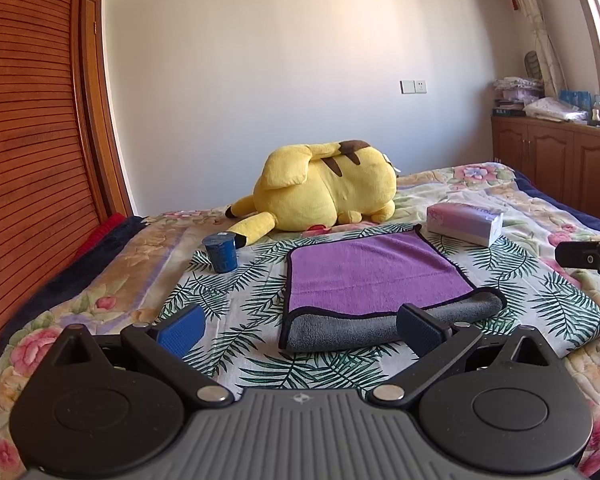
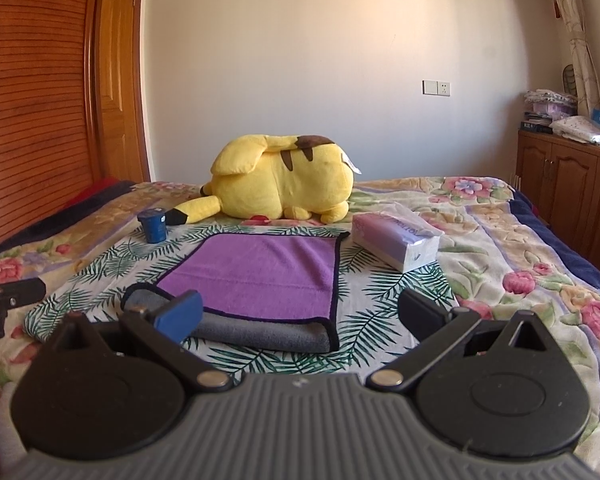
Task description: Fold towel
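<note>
A purple towel (image 1: 374, 270) with a black hem lies on a leaf-print cloth (image 1: 236, 300) on the bed. Its near edge is turned over and shows the grey underside (image 1: 340, 326). It also shows in the right wrist view (image 2: 260, 270), with the grey fold (image 2: 256, 330) nearest me. My left gripper (image 1: 300, 328) is open and empty, just short of the towel's near left corner. My right gripper (image 2: 300, 314) is open and empty, just short of the near right corner. Each gripper shows at the edge of the other's view: the right (image 1: 592, 258), the left (image 2: 8, 300).
A yellow plush toy (image 1: 328, 188) lies behind the towel. A blue cup (image 1: 221, 251) stands to the towel's left. A tissue pack (image 1: 466, 222) lies to its right. A wooden headboard (image 1: 28, 160) runs along the left. Wooden cabinets (image 1: 560, 164) stand at the right.
</note>
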